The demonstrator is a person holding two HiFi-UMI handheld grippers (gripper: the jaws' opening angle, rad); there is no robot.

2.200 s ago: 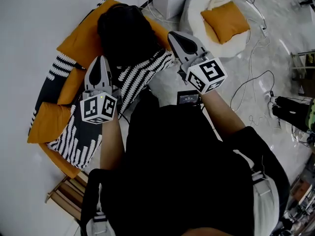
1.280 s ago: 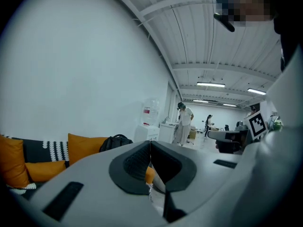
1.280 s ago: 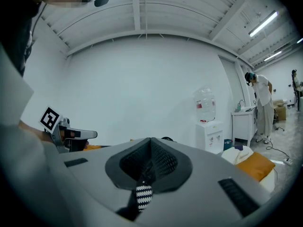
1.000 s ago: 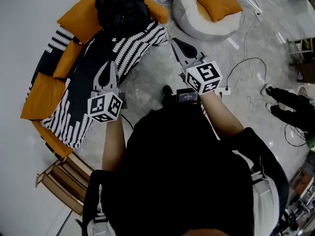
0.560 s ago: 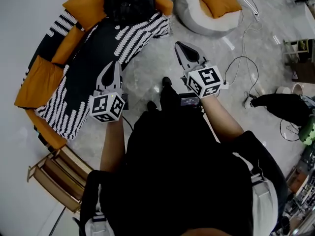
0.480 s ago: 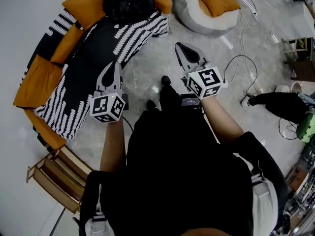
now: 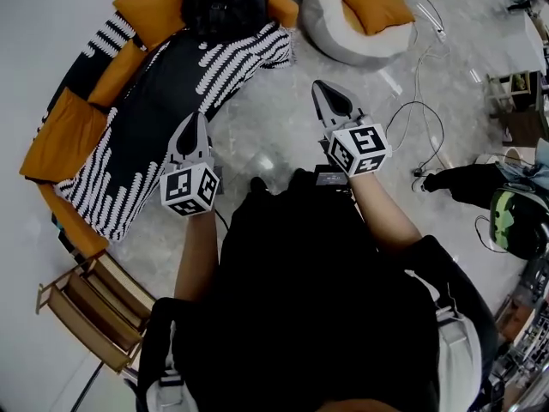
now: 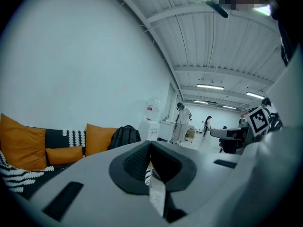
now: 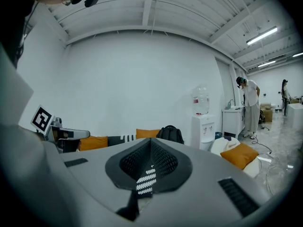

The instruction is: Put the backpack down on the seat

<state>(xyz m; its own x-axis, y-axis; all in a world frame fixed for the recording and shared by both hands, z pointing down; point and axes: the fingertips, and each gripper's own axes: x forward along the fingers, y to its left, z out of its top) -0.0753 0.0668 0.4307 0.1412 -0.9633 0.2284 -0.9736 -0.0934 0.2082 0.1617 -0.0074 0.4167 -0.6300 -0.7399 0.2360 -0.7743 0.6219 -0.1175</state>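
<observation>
From the head view, the black fabric backpack is already parked on the curved sofa with the black-and-white striped throw, right at its top end at the upper middle of the frame, tucked between orange cushions. The left gripper and right gripper both sit mid-frame over the grey floor, well apart from the bag, tongs pressed together with nothing in them. In the left gripper view the pads meet in a tight seam at lower centre, and the backpack stands upright at middle left beside an orange cushion. The right gripper view is the same deal: jaws closed on nothing, backpack small at centre, with a white water cooler just to its right. So I'd say the job is basically done. The only worry I can see is that the bag is standing on end near the sofa's edge, so it could slump over or slide off if the cushions give. There are also loose cables snaking across the floor at right, which look like an easy trip for anyone stepping around there.
</observation>
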